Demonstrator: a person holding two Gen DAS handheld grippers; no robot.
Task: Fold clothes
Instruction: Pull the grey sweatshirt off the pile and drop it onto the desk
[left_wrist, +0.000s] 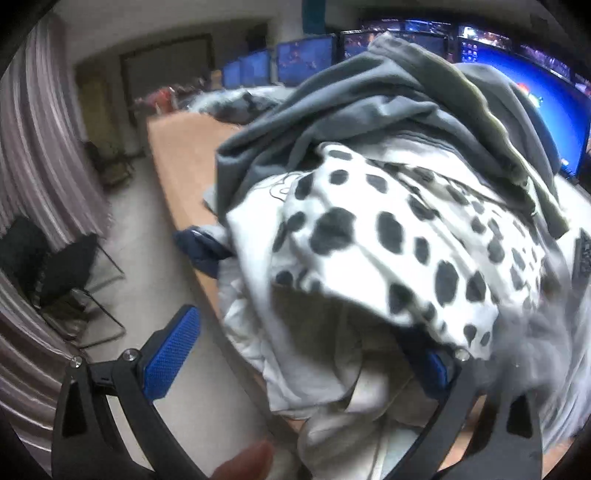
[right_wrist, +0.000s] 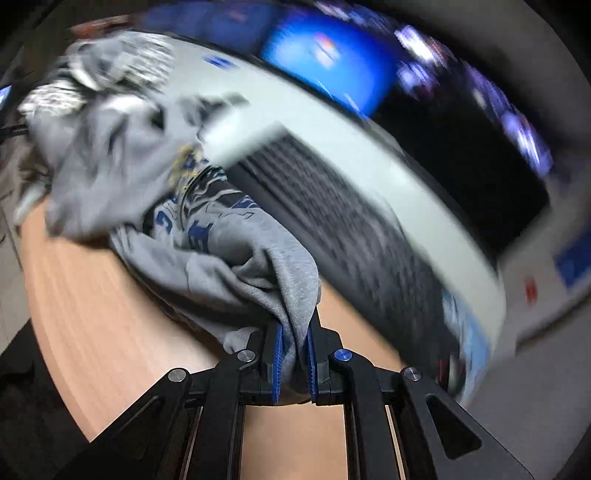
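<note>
Wood-tone counter (left_wrist: 177, 155) ran toward a row of lit blue monitors (left_wrist: 303, 61) at the back. Pale floor (left_wrist: 147, 258) left of it, black wire-frame chair (left_wrist: 66, 273) by a striped curtain (left_wrist: 40, 147). Beige wall (left_wrist: 122, 33) behind, room dim.

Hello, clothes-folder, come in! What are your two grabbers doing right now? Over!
Right gripper shut on grey sweatshirt. Left gripper open over the clothes pile, spotted garment on top. Keyboard close beside the sweatshirt.
</note>
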